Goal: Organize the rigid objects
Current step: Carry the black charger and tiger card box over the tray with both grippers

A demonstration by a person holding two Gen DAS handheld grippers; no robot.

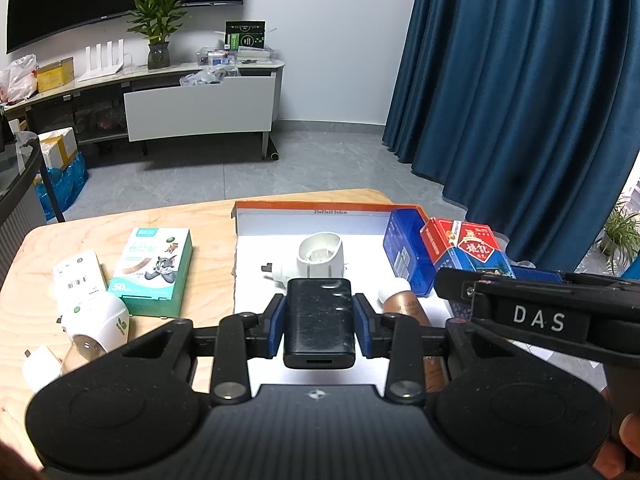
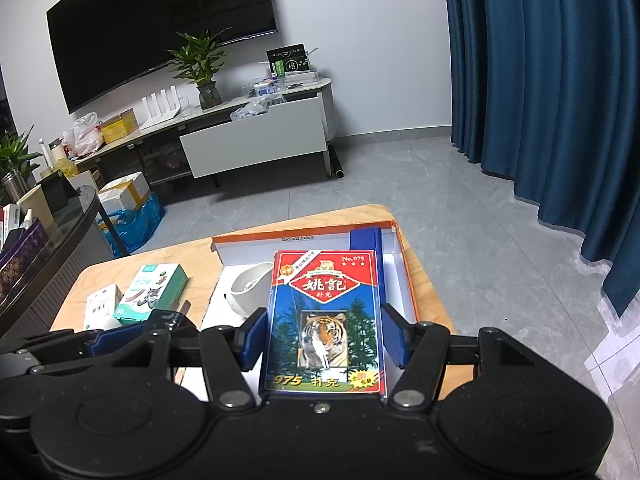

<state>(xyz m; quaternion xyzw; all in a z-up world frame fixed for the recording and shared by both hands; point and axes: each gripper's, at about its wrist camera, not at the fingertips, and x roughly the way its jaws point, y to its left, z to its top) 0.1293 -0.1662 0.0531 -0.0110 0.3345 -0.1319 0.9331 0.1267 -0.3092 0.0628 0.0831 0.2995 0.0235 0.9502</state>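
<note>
Orange-rimmed tray [image 1: 320,205]: 1
Black power bank [image 1: 319,320]: 1
Playing-card boxes [image 2: 326,320]: 1 (tiger print)
Blue tins [image 1: 404,252]: 1
White plug-in devices [image 1: 320,256]: 2 in clear view
Cartoon plaster boxes [image 1: 154,272]: 1
Small white cartons [image 1: 78,276]: 1

Black left tool [image 1: 319,316] — blue pads, silver screws, "DAS" label

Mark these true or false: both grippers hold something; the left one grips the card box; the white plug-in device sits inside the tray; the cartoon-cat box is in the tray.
1. Both grippers hold something. True.
2. The left gripper grips the card box. False: it clamps a black power bank; the right gripper holds the cards.
3. The white plug-in device sits inside the tray. True.
4. The cartoon-cat box is in the tray. False: it lies on the wooden table.
</note>
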